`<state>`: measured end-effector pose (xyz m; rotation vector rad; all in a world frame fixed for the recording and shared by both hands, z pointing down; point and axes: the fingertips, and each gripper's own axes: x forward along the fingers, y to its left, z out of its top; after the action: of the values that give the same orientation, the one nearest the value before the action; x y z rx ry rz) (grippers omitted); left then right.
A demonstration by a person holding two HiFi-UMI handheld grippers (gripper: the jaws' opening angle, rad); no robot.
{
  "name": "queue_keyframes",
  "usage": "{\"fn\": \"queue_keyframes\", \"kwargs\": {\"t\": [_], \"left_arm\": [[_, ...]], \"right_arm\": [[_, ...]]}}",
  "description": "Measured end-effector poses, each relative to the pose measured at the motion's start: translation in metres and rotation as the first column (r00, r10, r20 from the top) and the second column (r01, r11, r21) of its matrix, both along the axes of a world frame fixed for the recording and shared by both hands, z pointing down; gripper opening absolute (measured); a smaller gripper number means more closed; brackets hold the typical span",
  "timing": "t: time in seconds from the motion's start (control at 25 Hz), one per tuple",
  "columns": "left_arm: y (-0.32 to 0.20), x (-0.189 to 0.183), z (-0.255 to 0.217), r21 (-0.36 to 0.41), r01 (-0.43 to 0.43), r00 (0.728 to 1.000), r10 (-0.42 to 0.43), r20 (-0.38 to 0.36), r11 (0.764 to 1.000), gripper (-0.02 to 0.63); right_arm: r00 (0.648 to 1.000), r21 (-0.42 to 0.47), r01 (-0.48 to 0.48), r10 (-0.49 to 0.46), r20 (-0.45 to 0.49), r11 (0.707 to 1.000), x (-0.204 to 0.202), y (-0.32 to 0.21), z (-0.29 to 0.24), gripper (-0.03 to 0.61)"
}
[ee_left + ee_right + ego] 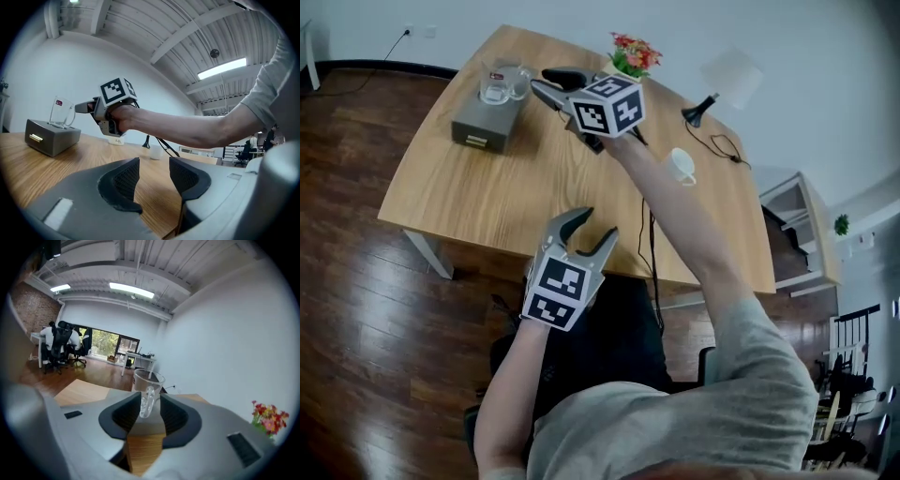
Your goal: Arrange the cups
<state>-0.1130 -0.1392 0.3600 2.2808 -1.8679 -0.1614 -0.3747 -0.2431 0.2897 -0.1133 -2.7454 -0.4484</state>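
A glass mug (502,82) stands on a grey box (483,127) at the table's (487,197) far left, its label too small to read. Your right tongs (542,82) hover just beside it, half open, the handle lined up between the pads, ungripped. Your left tongs (594,225), narrowly parted, hold nothing. A white cup (681,165) sits well to the right.

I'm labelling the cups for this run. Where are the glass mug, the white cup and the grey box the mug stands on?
glass mug (502,84), head view, on its clear body.
white cup (681,165), head view, on its side wall.
grey box (487,120), head view, on its top face.
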Motion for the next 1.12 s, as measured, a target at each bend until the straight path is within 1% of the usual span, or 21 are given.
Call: {"fn": "queue_keyframes", "kwargs": {"t": [0.12,0.24,0.32,0.36,0.44,0.56,0.72,0.88,1.0,1.12], "left_arm": [[0.001,-0.001,-0.002,0.003,-0.003,1.0,0.003,-0.01,1.0,0.207],[0.003,-0.001,-0.002,0.003,-0.002,1.0,0.002,-0.016,1.0,0.207],[0.005,-0.002,-0.001,0.003,-0.001,1.0,0.001,-0.02,1.0,0.207],[0.005,-0.002,-0.001,0.004,-0.002,1.0,0.002,-0.021,1.0,0.207],[0.006,-0.003,-0.001,0.008,-0.003,1.0,0.003,-0.015,1.0,0.207],[0.008,-0.004,0.0,0.004,0.002,1.0,-0.002,-0.007,1.0,0.207],[0.008,-0.005,-0.001,0.0,0.006,1.0,-0.006,-0.013,1.0,0.207],[0.009,-0.003,-0.001,-0.001,0.003,1.0,-0.003,-0.003,1.0,0.207],[0.009,-0.003,0.001,-0.003,0.001,1.0,-0.001,0.004,1.0,0.207],[0.009,-0.004,0.002,-0.006,0.001,1.0,-0.001,0.013,1.0,0.207]], "right_arm": [[0.999,0.066,-0.003,0.006,-0.044,0.998,-0.021,-0.002,0.002,0.144],[0.994,0.102,-0.002,0.013,-0.106,0.995,-0.032,-0.003,0.012,0.143],[0.991,0.113,0.012,0.004,-0.136,0.993,-0.037,-0.001,0.017,0.13],[0.99,0.109,0.022,-0.007,-0.143,0.994,-0.038,0.0,0.017,0.108],[0.988,0.082,0.04,-0.027,-0.153,0.996,-0.038,0.002,0.017,0.087],[0.986,0.021,0.02,-0.017,-0.164,1.0,-0.037,0.004,0.016,0.077],[0.991,-0.055,-0.016,0.009,-0.13,0.998,-0.033,0.006,0.011,0.072],[0.996,-0.087,-0.039,0.032,-0.079,0.995,-0.021,0.003,0.002,0.071],[0.998,-0.097,-0.053,0.049,-0.044,0.994,0.0,-0.004,-0.006,0.071],[0.997,-0.105,-0.075,0.073,-0.019,0.992,0.029,-0.014,-0.013,0.071]]}}
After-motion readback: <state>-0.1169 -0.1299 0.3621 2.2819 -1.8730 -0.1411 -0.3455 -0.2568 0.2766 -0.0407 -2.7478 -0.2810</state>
